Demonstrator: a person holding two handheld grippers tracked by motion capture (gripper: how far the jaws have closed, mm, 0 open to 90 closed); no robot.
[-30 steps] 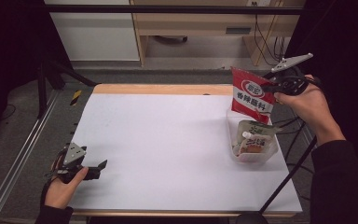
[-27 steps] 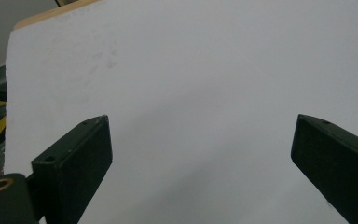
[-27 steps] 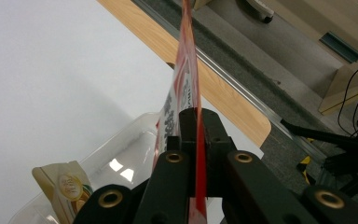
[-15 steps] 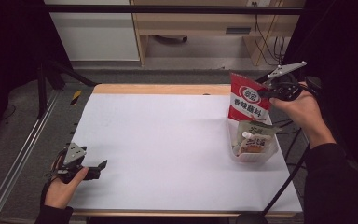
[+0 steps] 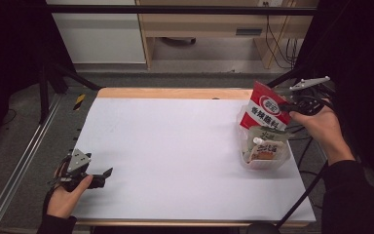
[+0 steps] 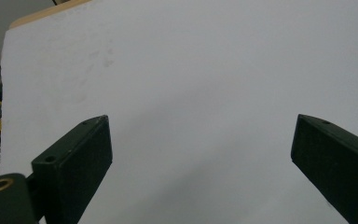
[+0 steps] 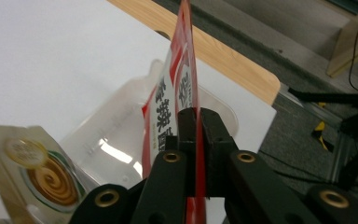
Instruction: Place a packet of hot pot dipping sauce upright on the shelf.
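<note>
While the right tool [image 5: 286, 104] is held above the far right part of the white-covered surface [image 5: 175, 156], a flat red and white printed sachet [image 5: 265, 108] is pinched by its edge between the jaws. The right gripper view shows the two black pads pressed together on the thin sachet [image 7: 182, 88], and the jaws have just been opening slightly, with the sachet between them and apparently gripped. The sachet hangs upright, its lower end reaching into a clear plastic tub [image 5: 267, 163] that stands near the right edge of the surface. A beige pouch with a white cap and a brown swirl print [image 5: 264, 145] stands in the same tub [image 7: 121, 140], just beside the sachet; whether the two touch cannot be told from these angles. In the right gripper view the pouch [image 7: 42, 175] is seen at the lower left.

At the near left corner of the surface, the left tool [image 5: 108, 173] is held low in the person's left hand [image 5: 63, 197], well apart from the tub. Its jaws are spread wide over the bare white covering [image 6: 191, 93], and nothing is held between them.
</note>
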